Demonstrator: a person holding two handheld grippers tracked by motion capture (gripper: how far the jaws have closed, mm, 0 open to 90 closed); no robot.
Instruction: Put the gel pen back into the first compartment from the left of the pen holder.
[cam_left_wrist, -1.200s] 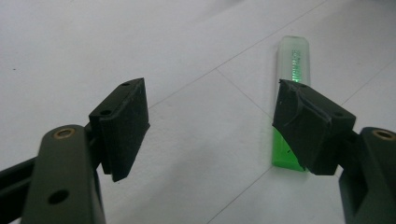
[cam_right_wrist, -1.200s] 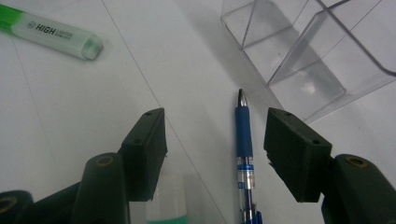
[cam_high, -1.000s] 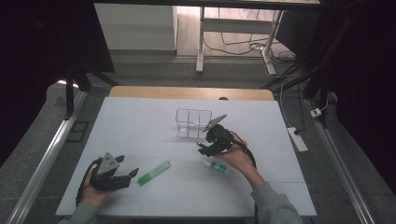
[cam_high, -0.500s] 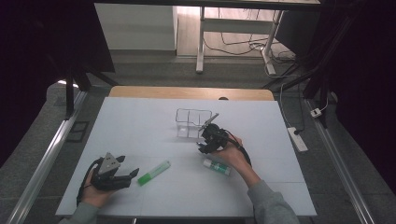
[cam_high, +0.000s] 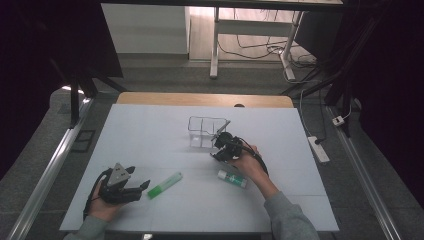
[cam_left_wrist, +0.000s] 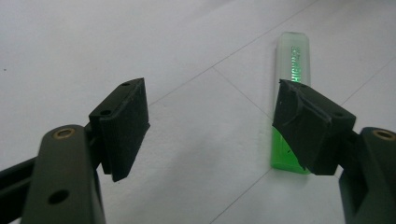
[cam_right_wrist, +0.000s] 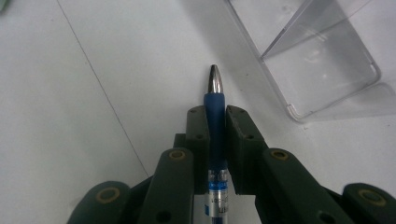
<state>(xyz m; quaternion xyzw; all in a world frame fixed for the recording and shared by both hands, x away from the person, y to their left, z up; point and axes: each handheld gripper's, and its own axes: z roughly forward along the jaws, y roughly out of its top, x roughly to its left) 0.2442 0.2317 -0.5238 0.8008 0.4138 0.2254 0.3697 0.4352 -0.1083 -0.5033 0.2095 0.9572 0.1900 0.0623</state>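
The table (cam_high: 150, 125) is a broad white sheet with a wooden strip showing along its far edge. Most of it lies bare: the whole left half beyond the left hand, and a wide band along the far side and the right edge. The near edge is where the forearms come in.

The right gripper (cam_high: 222, 145) sits right of the middle, just beside the near right corner of the clear box (cam_high: 205, 131). Its jaws have just been closing and now pinch a blue pen (cam_right_wrist: 215, 116) along its grip, the pads pressed on both sides; the pen's metal tip sticks out past the jaws over bare table. In the right gripper view the box wall stands close to the right of the tip, not touching it.

The box is see-through with inner dividers. From the high view its compartments look empty, though the walls are too small and glassy to be sure. In the right gripper view the compartment nearest the pen holds nothing.

A white glue stick (cam_high: 232, 179) lies just near the right wrist, on the person's side of it.

The left gripper (cam_high: 131, 187) rests near the front left corner, jaws standing wide with nothing between them. A green marker (cam_left_wrist: 290, 102) lies just beyond its right jaw, slanting away, with open table on its far side.
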